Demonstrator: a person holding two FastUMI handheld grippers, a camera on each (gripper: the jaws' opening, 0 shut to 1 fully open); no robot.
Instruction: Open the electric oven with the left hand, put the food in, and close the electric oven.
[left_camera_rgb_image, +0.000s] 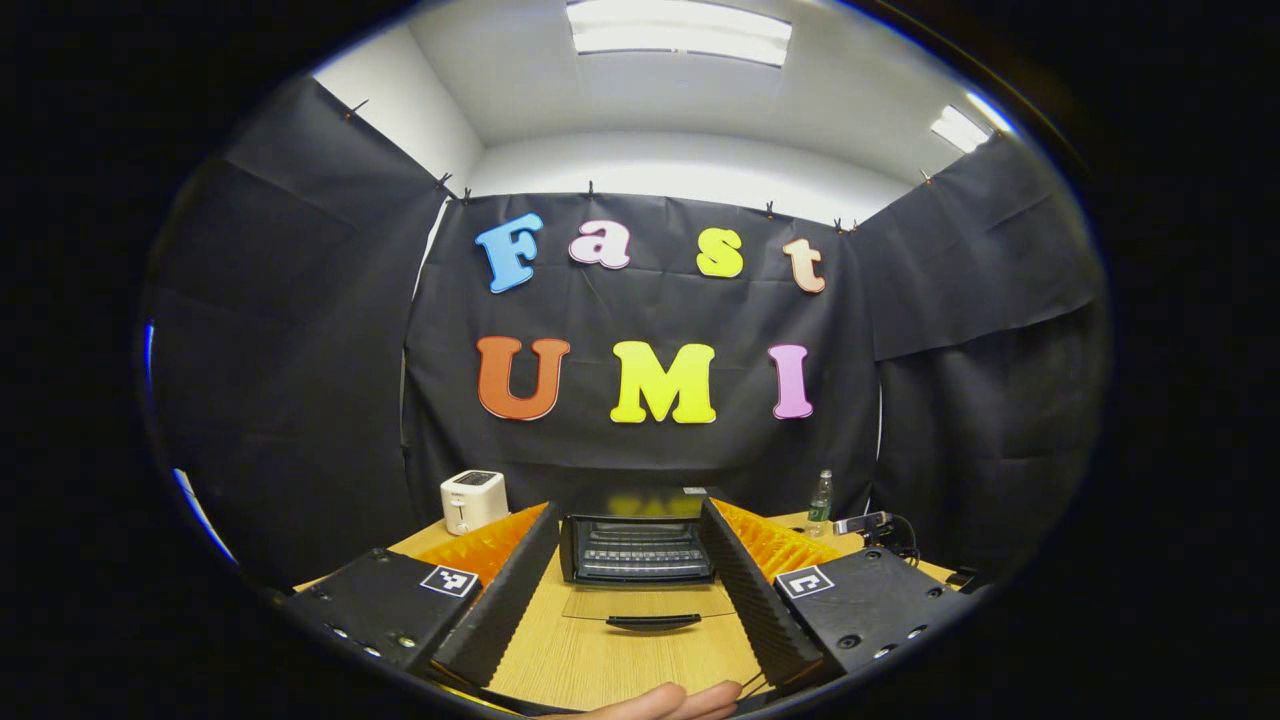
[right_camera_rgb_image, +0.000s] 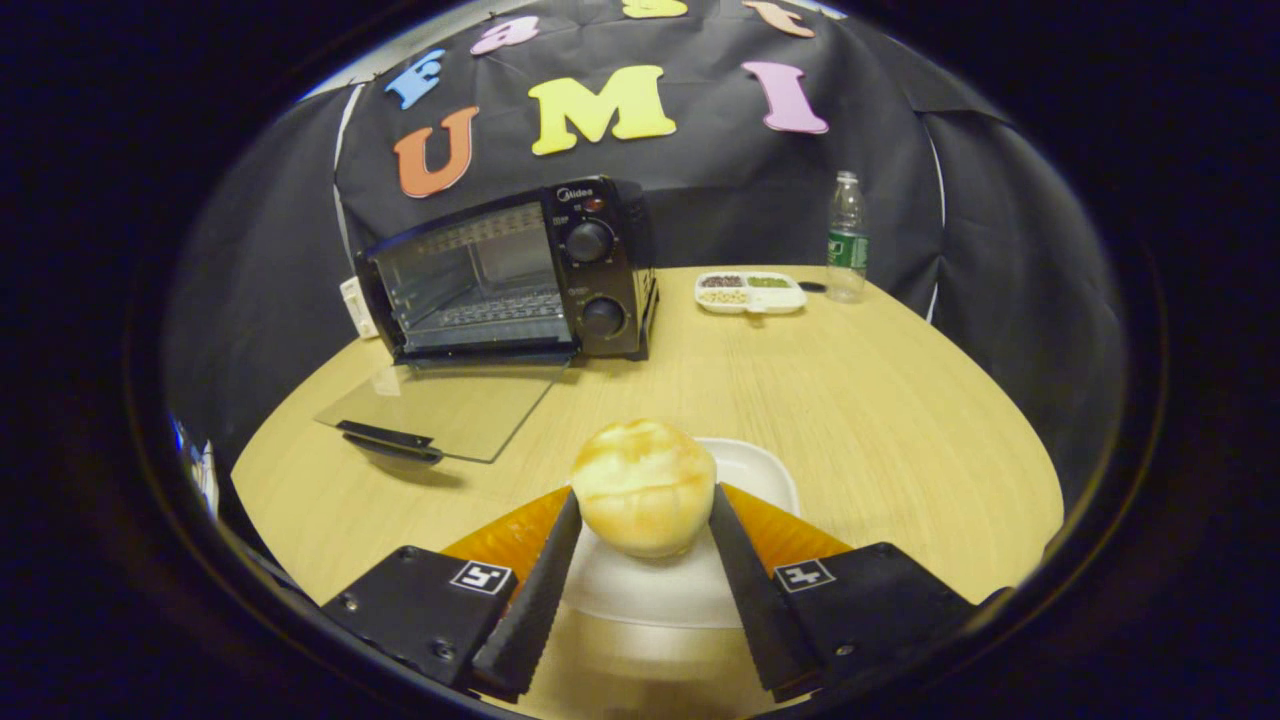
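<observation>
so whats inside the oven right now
The electric oven stands open, its glass door lying flat. Inside, a wire rack shows, with nothing seen on it. The bun is between the right hand-held gripper fingers.

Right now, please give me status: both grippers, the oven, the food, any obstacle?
Left gripper open, empty, facing oven. Right gripper shut on bread roll, above white plate. Oven door down flat. Path to oven looks clear.
</observation>
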